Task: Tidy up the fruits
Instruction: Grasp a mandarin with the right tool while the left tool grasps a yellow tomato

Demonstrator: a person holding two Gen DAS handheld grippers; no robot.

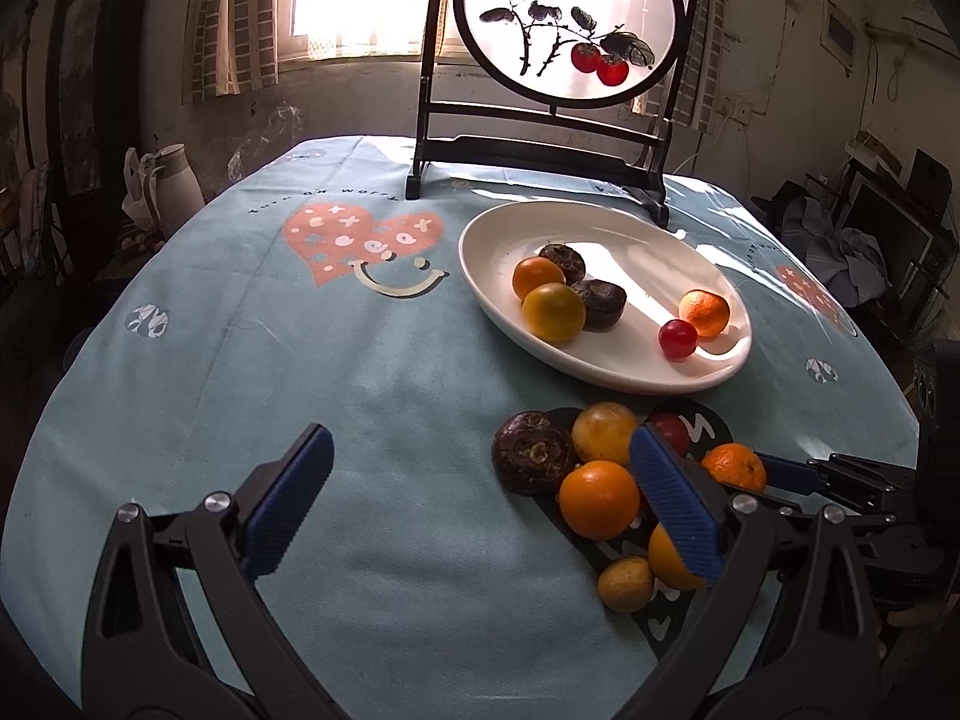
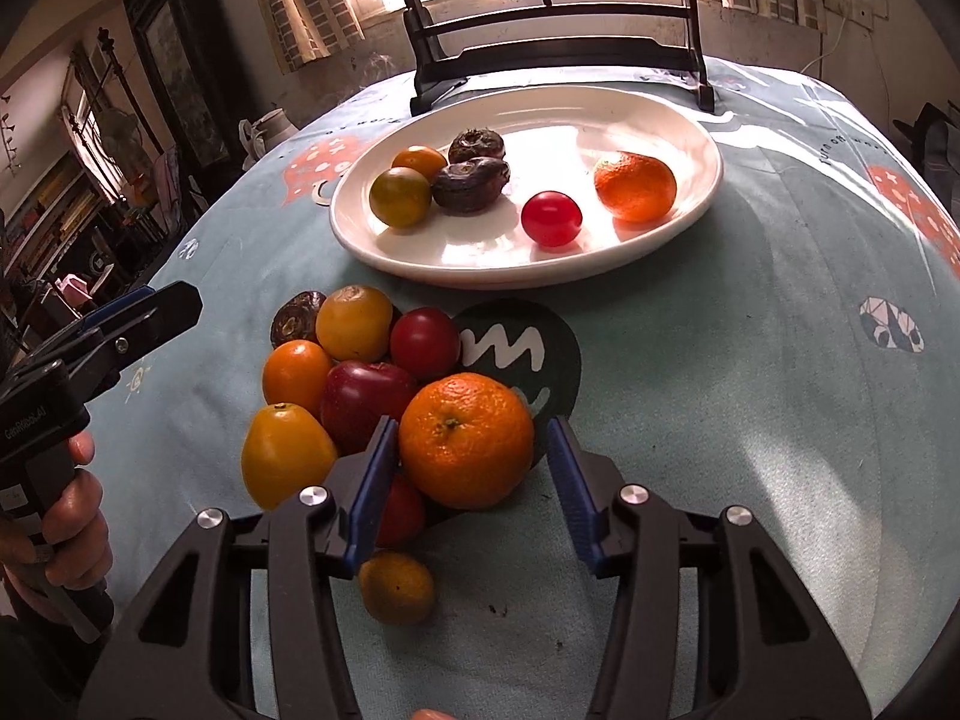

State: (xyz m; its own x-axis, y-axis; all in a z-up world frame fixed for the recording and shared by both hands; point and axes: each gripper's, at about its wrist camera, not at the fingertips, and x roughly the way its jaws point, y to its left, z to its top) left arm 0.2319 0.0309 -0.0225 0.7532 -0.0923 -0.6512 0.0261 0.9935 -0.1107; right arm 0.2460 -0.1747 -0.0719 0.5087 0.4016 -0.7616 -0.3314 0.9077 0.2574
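On the tabletop (image 1: 240, 360), spread with a pale blue cloth, the left tool (image 1: 480, 498) hangs with its fingers spread wide and nothing between them, at 7 o'clock of the fruit pile. The pile sits on a dark heart print at 6 o'clock of the white oval plate (image 2: 384, 252): a brown water chestnut (image 1: 531, 450), a yellow tomato (image 2: 354, 323), a small orange tomato (image 2: 297, 377), a red apple (image 2: 366, 399), an elongated yellow tomato (image 2: 285, 453) and, nearest, a dull yellow kumquat (image 2: 396, 587). The right tool (image 2: 474, 480) is spread around the pile's mandarin (image 2: 467, 441); the left pad is just beside the peel, the right pad stands apart. On the plate lie two yellow-orange tomatoes and two water chestnuts at 9 o'clock, a red cherry tomato (image 2: 551, 218) and another mandarin (image 2: 635, 186) at 3 o'clock. A dark-framed round painted screen (image 1: 570, 18) stands at 12 o'clock.
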